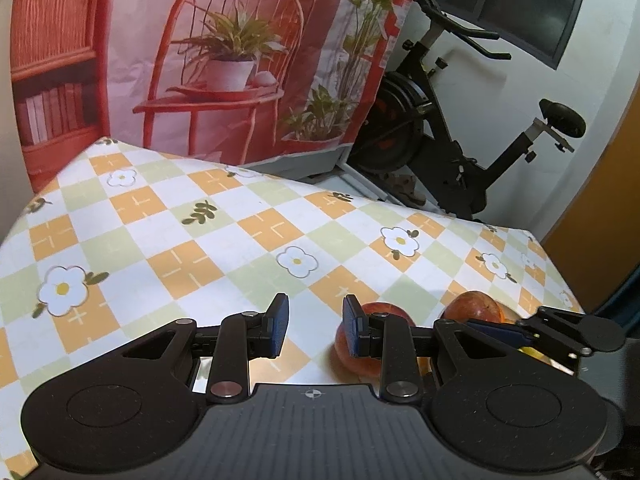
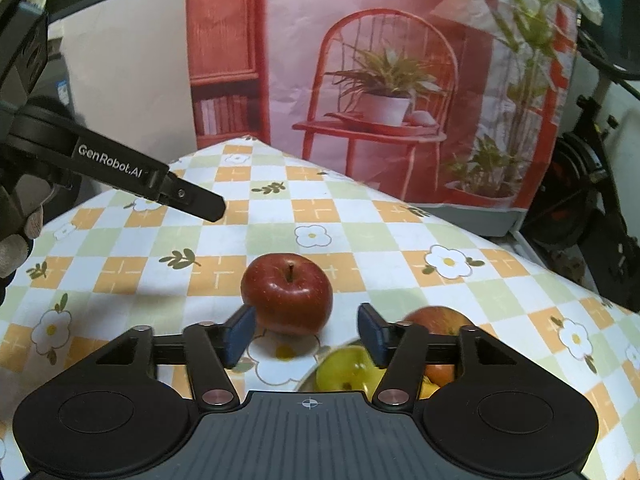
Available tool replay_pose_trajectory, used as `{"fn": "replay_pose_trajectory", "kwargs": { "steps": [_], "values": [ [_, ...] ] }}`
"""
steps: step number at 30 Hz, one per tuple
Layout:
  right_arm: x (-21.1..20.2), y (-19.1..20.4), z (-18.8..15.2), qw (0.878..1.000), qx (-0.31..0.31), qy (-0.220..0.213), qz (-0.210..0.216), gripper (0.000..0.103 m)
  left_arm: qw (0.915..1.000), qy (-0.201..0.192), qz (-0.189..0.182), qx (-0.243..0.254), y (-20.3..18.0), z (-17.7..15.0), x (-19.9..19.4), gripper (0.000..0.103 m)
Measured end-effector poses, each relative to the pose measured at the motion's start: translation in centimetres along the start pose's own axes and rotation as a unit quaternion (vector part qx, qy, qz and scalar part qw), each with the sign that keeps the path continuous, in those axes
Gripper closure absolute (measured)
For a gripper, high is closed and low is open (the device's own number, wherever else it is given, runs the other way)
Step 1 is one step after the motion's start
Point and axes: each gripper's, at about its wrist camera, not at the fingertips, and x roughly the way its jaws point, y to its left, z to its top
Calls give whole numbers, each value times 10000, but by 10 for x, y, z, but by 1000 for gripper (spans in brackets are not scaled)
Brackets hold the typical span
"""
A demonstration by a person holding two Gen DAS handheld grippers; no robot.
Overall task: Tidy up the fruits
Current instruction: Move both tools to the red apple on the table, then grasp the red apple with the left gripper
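My right gripper [image 2: 306, 334] tilts down, jaws apart, empty, behind the apple [image 2: 287, 293]; left gripper [image 1: 313, 326] near-closed, empty.

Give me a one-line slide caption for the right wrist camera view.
Open right gripper just short of a red apple on a checked floral tablecloth, with more fruit at the lower right.

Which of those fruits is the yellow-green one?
The yellow-green apple lowest in the right wrist view, lying in the bowl; the other two apples are red.
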Motion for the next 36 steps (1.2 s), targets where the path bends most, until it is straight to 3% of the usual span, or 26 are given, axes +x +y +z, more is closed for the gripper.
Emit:
{"fn": "replay_pose_trajectory", "kwargs": {
  "steps": [9, 16, 22, 36],
  "values": [
    [30, 6, 9, 9994, -233, 264, 60, 43, 9962, 279, -618, -542, 2, 3, 24, 72],
    [45, 4, 10, 9989, -123, 416, 172, 44, 9934, 535, -831, -589, 0, -2, 42, 72],
    [55, 6, 12, 9982, -109, 533, 233, 44, 9906, 715, -938, -692, 4, -3, 52, 70],
    [64, 6, 13, 9980, -3, 602, 206, 43, 9913, 700, -908, -644, 5, -5, 57, 64]
  ]
}}
